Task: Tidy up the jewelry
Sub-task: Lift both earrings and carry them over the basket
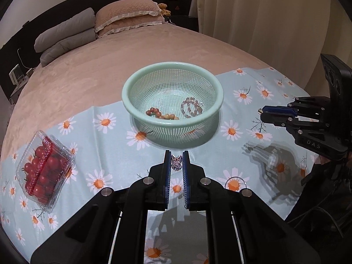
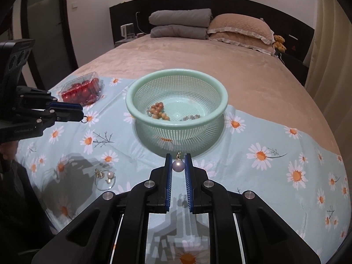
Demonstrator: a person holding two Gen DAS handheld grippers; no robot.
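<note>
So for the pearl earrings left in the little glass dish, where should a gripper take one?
Probably by the pearl itself, coming from above with the fingers either side. It is the roundest, bulkiest part; the gold fittings look too thin to pinch. The glass dish is shallow, so its rim should not block a descent.

A: In the left wrist view, which parts of the mint basket [image 1: 173, 92] are concealed?

B: Its near rim covers part of the orange beads [image 1: 161, 114]. The small glittering piece [image 1: 176, 162] between the blue pads is too small to identify.

A: And in the right wrist view?

B: The basket's near rim hides most of the pale bracelet [image 2: 191, 117]. The person's hand [image 2: 8, 150] is cut by the left edge. The pieces in the clear dish [image 2: 105, 179] are too small to make out.
</note>
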